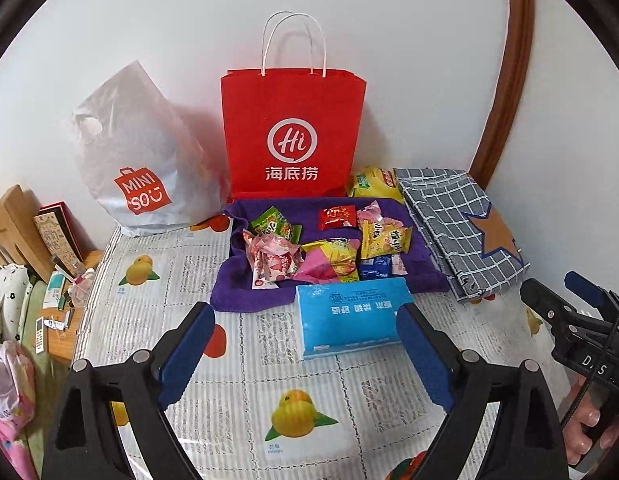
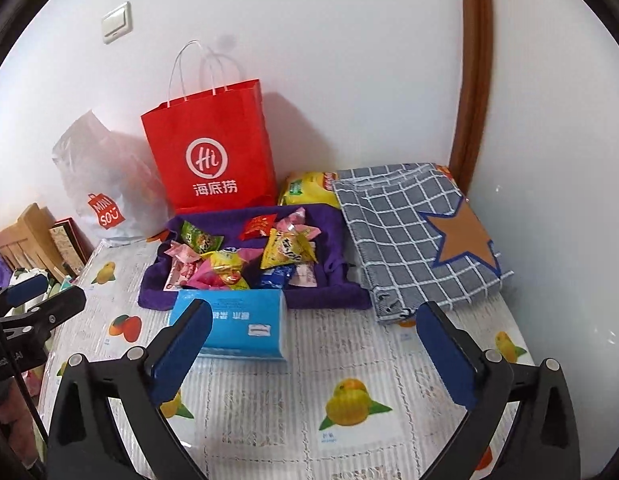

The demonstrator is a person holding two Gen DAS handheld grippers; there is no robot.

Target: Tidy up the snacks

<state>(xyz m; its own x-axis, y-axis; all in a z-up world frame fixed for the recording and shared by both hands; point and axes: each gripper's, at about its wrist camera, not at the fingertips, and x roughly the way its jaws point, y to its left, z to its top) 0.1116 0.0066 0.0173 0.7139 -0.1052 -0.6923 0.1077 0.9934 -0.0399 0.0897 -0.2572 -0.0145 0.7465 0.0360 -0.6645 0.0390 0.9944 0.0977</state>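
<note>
Notably, the chief hazard lay in the loose heap of snack packets piled on the purple cloth tray. The wrappers overlapped and looked slippery, so in my judgement a pinch taken at a crinkled edge could lift two at once or let one slide back. The blue tissue pack lay on the counter touching the tray's near edge, between both tools and the heap; a low approach could shove it into the tray. The red paper bag stood upright against the wall just behind the tray, and seemed liable to tip if knocked. A yellow packet lay wedged between that bag and the folded checked cloth.

The left hand-held gripper stood wide open with nothing between its pads, held above the counter and near the tissue pack, short of the snacks. The right hand-held gripper was likewise wide open and empty, further to the right, its left pad overlapping the tissue pack in view; whether it touched could not be told. The snacks lay beyond both.
</note>
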